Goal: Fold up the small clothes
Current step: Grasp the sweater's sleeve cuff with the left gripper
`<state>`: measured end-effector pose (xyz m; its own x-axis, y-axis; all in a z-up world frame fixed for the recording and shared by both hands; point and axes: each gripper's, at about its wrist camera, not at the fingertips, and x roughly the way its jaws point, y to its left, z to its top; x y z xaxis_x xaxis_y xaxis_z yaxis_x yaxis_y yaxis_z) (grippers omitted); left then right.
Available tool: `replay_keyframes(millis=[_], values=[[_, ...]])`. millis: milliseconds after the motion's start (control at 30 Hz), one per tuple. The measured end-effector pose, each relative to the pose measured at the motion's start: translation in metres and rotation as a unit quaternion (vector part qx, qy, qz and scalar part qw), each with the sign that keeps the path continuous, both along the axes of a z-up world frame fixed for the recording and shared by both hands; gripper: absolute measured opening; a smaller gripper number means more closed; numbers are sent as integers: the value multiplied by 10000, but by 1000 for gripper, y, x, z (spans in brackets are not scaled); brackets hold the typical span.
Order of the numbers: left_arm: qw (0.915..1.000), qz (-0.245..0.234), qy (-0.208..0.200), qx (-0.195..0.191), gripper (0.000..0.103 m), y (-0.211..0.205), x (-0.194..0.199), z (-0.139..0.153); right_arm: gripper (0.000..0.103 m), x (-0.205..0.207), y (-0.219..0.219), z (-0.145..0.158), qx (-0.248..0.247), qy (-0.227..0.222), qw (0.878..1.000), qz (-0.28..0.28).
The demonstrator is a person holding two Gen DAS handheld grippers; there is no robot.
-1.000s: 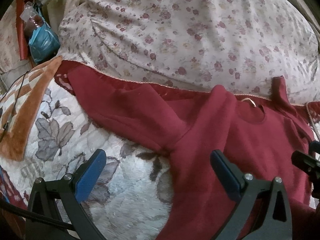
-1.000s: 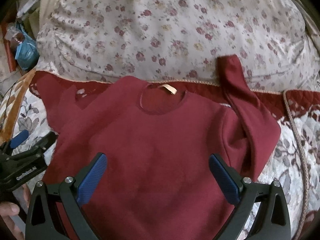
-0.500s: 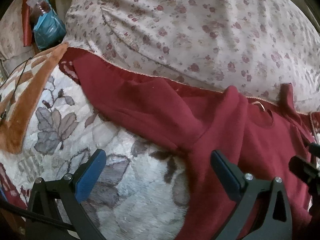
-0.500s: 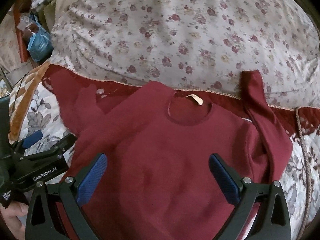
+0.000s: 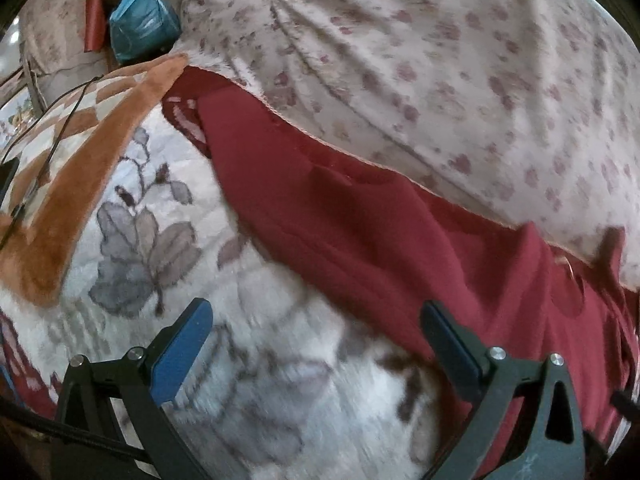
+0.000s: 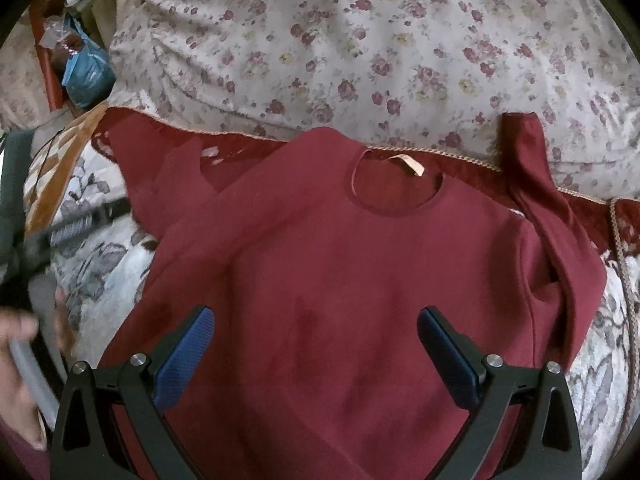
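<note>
A small maroon long-sleeved sweater (image 6: 340, 272) lies flat on the bed, neck hole with a beige label (image 6: 408, 164) at the far side. Its right sleeve (image 6: 552, 208) runs up toward the floral pillow; its left sleeve (image 5: 320, 208) stretches out to the left. My right gripper (image 6: 316, 352) is open and empty, hovering over the sweater's body. My left gripper (image 5: 312, 348) is open and empty, above the bedspread just below the left sleeve, its right finger over the sweater's edge. The left gripper also shows blurred at the right wrist view's left edge (image 6: 60, 232).
A large floral pillow (image 6: 360, 48) fills the far side. The grey leaf-patterned bedspread (image 5: 160, 240) with an orange patterned blanket (image 5: 80, 168) lies on the left. A blue bag (image 5: 140, 28) and clutter sit at the far left. A corded trim (image 6: 624, 264) runs along the right.
My left gripper has swung left, away from the sweater's body toward the left sleeve. My right gripper has moved slightly back. Both stay open.
</note>
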<state>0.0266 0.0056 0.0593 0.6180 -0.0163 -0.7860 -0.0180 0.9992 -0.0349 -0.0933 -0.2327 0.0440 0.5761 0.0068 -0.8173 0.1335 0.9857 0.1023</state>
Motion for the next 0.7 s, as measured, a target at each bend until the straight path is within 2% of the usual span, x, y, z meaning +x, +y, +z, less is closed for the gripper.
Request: replay_keyframes(millis=[133,300,367,500,600,700], values=[[9994,319,-121,89,103,20,28,10,103,-2,-2,-4,63,53,9999,90],[9962,816,-243,181,103,57,83,15,103,-5,-6,-10,263,94,9995,125],[9940,980,-343,340,101,70,108,18,103,-5,-8,-13,342,134,9992,151],[9911,1065,-558,564,98,82,143,22,103,-2,-7,-20,474,277,9982,229],[9885,1156,-524,820,87,86,169,14,103,1,-3,-25,570,356,9972,339],[9895,1077,-267,921,74,83,192,-2,103,2,2,-27,571,370,9967,434]])
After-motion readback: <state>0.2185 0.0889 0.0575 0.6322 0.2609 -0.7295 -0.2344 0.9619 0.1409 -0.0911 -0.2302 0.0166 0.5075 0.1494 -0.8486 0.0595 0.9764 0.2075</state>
